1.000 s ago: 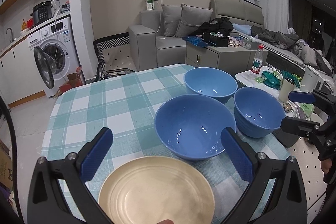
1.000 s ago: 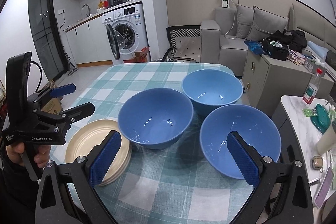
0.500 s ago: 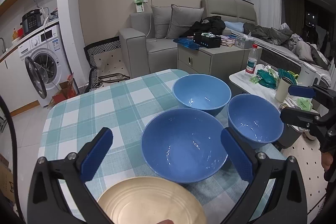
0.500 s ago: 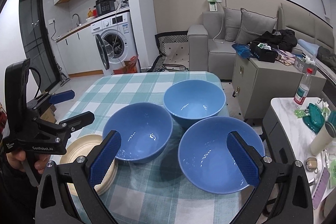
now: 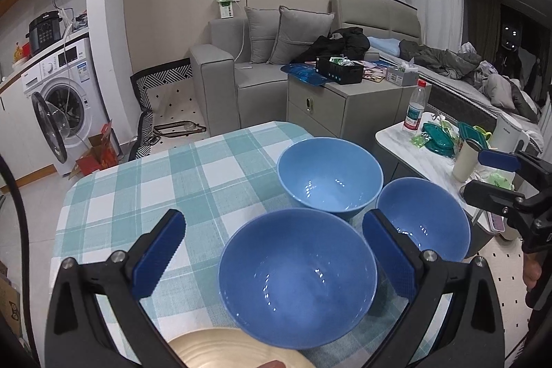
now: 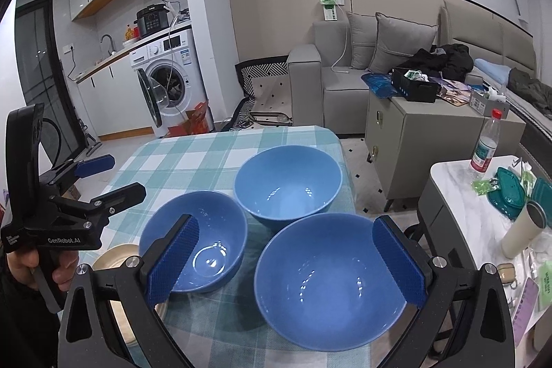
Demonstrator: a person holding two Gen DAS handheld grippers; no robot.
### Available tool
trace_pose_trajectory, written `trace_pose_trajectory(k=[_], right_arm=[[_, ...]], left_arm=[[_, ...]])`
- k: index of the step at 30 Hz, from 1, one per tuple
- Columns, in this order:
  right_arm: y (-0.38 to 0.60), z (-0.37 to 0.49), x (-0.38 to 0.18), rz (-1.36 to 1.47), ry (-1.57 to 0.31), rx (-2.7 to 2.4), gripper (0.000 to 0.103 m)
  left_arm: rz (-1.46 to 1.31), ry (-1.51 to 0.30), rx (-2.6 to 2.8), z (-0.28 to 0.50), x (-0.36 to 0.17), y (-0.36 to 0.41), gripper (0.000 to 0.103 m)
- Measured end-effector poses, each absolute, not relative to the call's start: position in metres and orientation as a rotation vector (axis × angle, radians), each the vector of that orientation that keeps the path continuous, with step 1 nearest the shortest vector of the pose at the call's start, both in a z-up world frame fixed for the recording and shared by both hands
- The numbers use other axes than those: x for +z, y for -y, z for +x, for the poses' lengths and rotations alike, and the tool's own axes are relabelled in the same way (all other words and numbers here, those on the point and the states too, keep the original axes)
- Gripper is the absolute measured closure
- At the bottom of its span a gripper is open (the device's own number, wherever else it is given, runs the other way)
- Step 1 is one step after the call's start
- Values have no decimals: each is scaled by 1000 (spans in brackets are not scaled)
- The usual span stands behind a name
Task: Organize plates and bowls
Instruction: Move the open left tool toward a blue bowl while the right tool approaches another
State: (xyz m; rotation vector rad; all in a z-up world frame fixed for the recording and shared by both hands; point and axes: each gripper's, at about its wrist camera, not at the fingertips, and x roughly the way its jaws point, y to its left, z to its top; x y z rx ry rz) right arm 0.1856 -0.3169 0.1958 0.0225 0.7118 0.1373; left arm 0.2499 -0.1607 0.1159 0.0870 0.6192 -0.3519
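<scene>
Left wrist view: three blue bowls stand upright, mouths up, on a table under a teal-and-white checked cloth (image 5: 145,181). Being round, they have no long axis to speak of. The nearest bowl (image 5: 297,275) sits between the left gripper's (image 5: 272,254) blue pads, the far bowl (image 5: 330,176) lies beyond it toward the sofa, and the right-hand bowl (image 5: 426,218) stands beside both near the table's right edge. The three are close together; whether their rims touch is hard to tell through the fisheye. A cream plate (image 5: 234,349) shows at the bottom edge, just in front of the nearest bowl, partly cut off by the frame.

In the right wrist view the right-hand bowl (image 6: 333,278) fills the gap of the right gripper (image 6: 284,261), with the nearest bowl (image 6: 193,250) to its left, the far bowl (image 6: 288,181) behind, and the plate (image 6: 115,259) peeking out at the left.

Readable writing: "GenRobot.AI" on the body of the left gripper (image 6: 110,176), seen from the side. Labels on the washing machine (image 6: 169,81) and the water bottle (image 6: 486,143) are too small to read.

Both tongs are spread wide and grasp nothing; each hovers above a bowl, pads apart from the rim. The right gripper (image 5: 496,176) appears at the right edge, also spread.
</scene>
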Motion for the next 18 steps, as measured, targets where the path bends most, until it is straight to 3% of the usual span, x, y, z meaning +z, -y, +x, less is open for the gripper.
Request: trace_pose_trajectory(k=[18], right_arm=[[343,224,191,46,-728,106,1]], left_arm=[[85,-651,-342,294,105,177,0]])
